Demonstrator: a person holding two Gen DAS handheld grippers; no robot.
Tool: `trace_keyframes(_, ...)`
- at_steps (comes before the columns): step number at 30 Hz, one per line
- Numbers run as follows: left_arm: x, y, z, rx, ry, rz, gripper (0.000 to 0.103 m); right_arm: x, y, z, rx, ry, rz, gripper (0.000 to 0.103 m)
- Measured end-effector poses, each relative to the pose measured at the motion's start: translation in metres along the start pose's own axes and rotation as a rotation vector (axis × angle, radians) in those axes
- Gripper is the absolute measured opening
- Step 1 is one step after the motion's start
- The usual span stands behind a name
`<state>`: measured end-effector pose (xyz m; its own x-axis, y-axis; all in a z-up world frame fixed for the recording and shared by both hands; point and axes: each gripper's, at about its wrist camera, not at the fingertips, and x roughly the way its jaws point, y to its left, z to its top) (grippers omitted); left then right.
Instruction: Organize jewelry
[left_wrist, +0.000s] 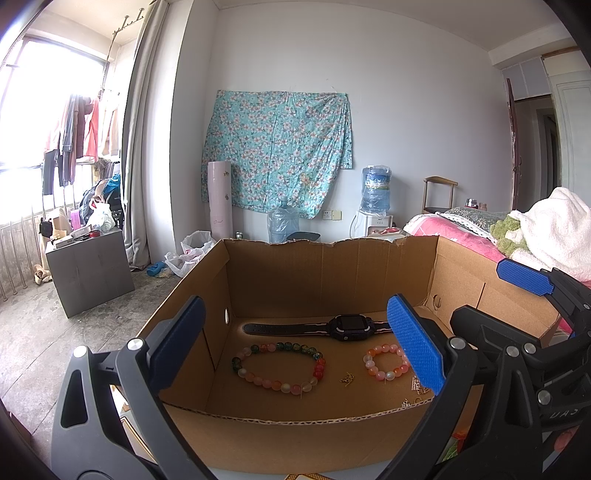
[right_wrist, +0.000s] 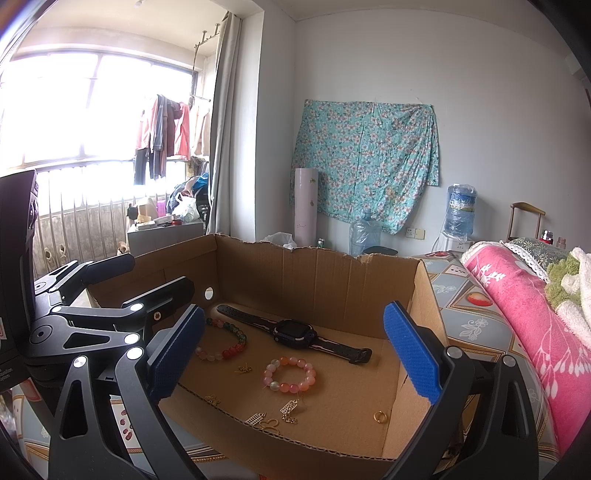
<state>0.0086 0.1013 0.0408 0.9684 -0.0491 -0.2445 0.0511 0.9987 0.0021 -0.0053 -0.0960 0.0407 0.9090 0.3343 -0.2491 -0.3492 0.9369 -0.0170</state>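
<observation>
Both jaws open, empty: left gripper (left_wrist: 295, 347), right gripper (right_wrist: 295, 350) | brown cardboard box (left_wrist: 295, 424) holds black smartwatch (left_wrist: 349, 325), beaded bracelets | step: choosing first pick | next: descend precisely.

- Left gripper (left_wrist: 295, 347): jaws spread wide, nothing between the pads, aimed level toward 12 o'clock.
- Right gripper (right_wrist: 295, 354): jaws equally wide, empty, aimed toward 12 o'clock.
- They sit side by side, the right at the left's 3 o'clock.

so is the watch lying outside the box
No, the watch lies flat on the floor of the box, behind the small bracelet.
</observation>
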Motion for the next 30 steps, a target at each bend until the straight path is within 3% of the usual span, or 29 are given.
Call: trace_keyframes(30, 0.0000, -0.0001, 0.0000, 0.000, 0.000, 0.000, 0.095, 0.0012, -0.0026, -0.0002, 0.000, 0.000, 0.000, 0.095)
